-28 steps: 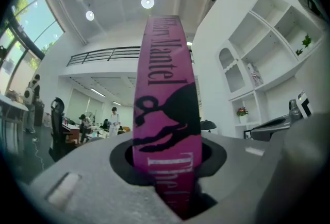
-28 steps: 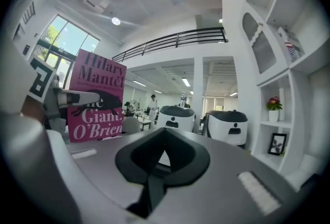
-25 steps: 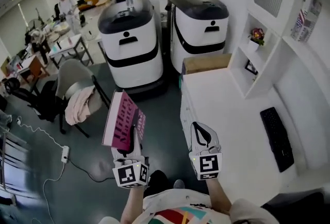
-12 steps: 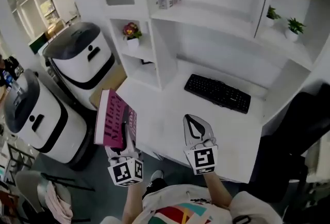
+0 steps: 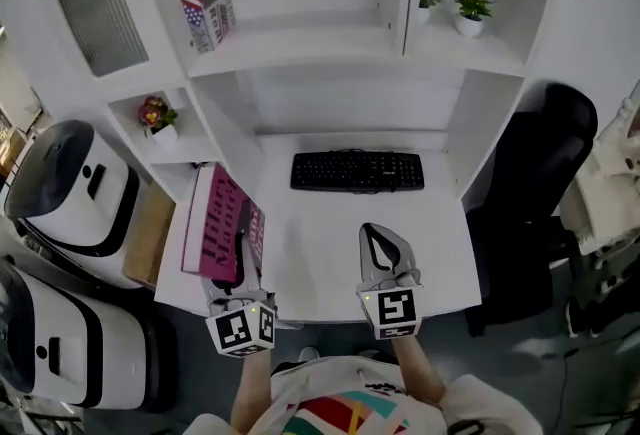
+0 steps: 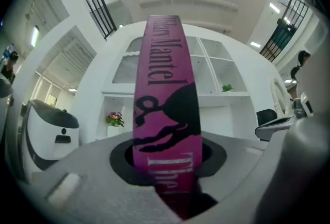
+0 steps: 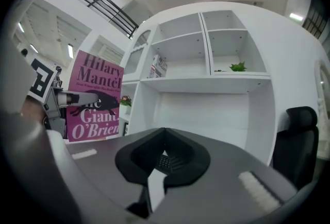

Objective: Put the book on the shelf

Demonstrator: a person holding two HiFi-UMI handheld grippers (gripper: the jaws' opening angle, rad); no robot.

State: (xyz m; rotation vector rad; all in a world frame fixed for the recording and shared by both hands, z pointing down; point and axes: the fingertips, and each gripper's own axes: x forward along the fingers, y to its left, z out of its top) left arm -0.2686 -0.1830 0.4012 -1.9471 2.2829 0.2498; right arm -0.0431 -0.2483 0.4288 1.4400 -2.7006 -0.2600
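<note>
Shelf [image 6: 221,63] centre hidden behind left claw's [image 6: 166,158] book [image 6: 165,79]

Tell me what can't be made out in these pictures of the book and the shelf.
- Head view: the book hides one jaw of the left gripper; the cover print is too small to read.
- Left gripper view: the jaws cover the spine's lowest words.
- Right gripper view: the left gripper crosses the cover's middle line.

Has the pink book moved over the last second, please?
Yes. The book, shut in the left gripper, swung from over the floor to the left edge of the desk.
</note>
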